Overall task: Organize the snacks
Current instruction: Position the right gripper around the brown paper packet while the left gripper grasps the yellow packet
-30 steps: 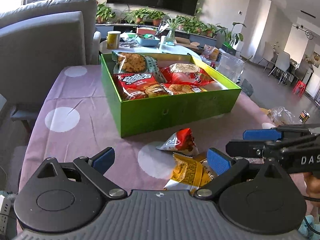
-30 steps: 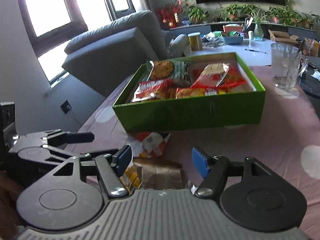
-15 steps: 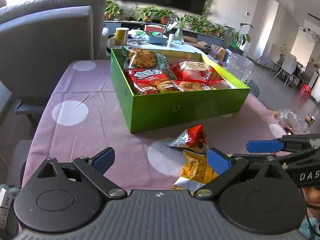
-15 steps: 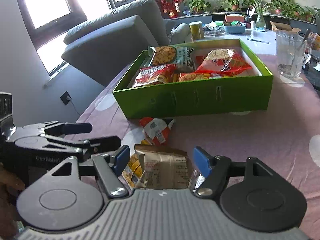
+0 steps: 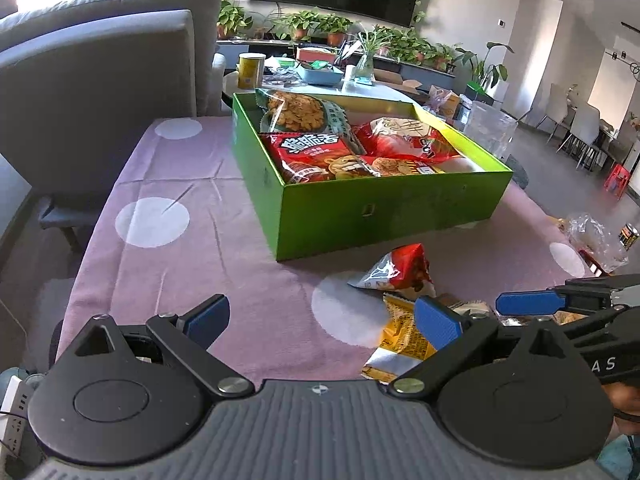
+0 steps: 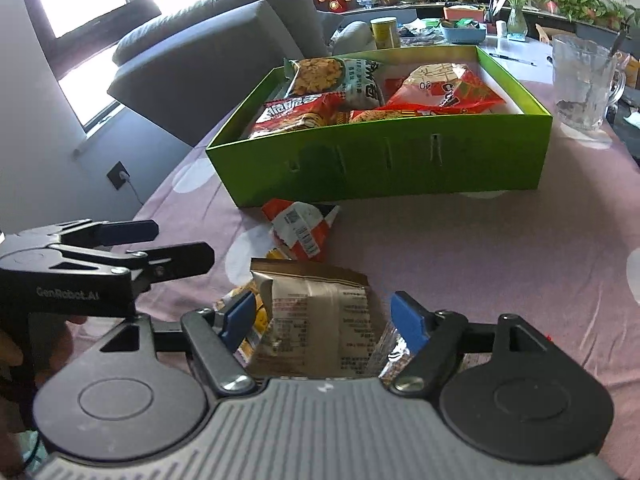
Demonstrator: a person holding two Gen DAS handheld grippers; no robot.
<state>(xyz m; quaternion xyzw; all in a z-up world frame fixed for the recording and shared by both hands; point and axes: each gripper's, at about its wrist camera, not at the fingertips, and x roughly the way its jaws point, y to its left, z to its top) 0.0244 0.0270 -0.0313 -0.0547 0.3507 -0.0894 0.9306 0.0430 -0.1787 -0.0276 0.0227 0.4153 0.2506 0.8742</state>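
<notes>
A green box (image 5: 384,216) (image 6: 384,168) on the purple dotted tablecloth holds several snack packets. In front of it lie a small red packet (image 5: 404,270) (image 6: 304,232), a yellow packet (image 5: 400,340) (image 6: 244,300) and a brown packet (image 6: 320,320). My right gripper (image 6: 326,318) is open, with the brown packet between its fingers, pads apart from it. My left gripper (image 5: 322,320) is open and empty, low over the cloth, just left of the yellow packet. Each gripper shows in the other's view, the right one (image 5: 560,304) and the left one (image 6: 120,248).
A glass mug (image 6: 584,84) stands right of the box. A clear plastic bag (image 5: 596,240) lies at the table's right edge. A grey sofa (image 5: 100,60) is behind the table on the left. A second table with a yellow can (image 5: 250,70) and plants lies beyond.
Both grippers have drawn back and risen from the box, so the box looks farther away. The brown packet now lies further in between the right fingers. Both stay open.
</notes>
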